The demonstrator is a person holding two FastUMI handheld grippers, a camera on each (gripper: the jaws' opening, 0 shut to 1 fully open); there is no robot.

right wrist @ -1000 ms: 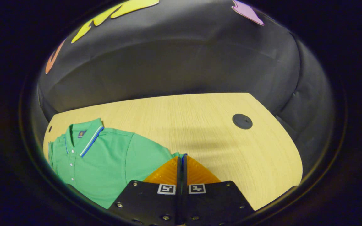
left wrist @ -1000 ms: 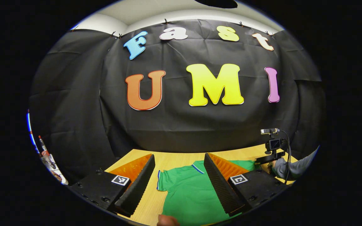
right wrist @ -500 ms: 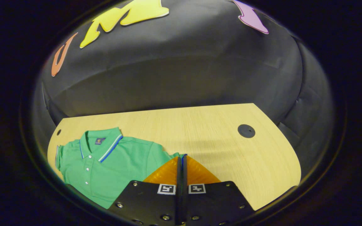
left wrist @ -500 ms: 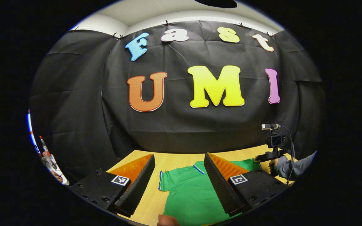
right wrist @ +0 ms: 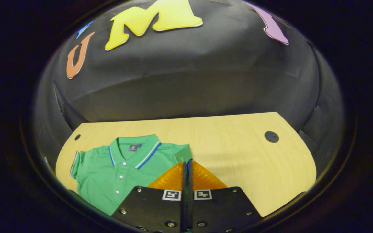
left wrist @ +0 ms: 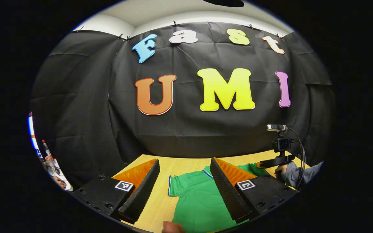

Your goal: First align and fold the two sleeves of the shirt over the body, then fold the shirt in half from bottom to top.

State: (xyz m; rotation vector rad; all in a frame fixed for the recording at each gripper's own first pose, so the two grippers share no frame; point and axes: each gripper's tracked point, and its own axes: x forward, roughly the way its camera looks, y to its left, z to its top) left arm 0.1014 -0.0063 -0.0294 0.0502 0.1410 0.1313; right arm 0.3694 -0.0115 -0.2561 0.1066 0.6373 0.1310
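Now the right gripper [right wrist: 186, 168] jaws pinch the shirt's [right wrist: 118, 171] sleeve edge.

The shirt [right wrist: 108, 174] at the lower left of the right gripper view is bright green, its collar [right wrist: 134, 150] edged with white and blue stripes, the sleeve cuff [right wrist: 73, 163] trimmed the same way. White buttons [right wrist: 120, 176] run down its front, and a small dark blue label [right wrist: 132, 147] sits inside the neck. The counter [right wrist: 238, 155] is pale yellow wood grain, with a round black cap [right wrist: 271, 136] at the right.
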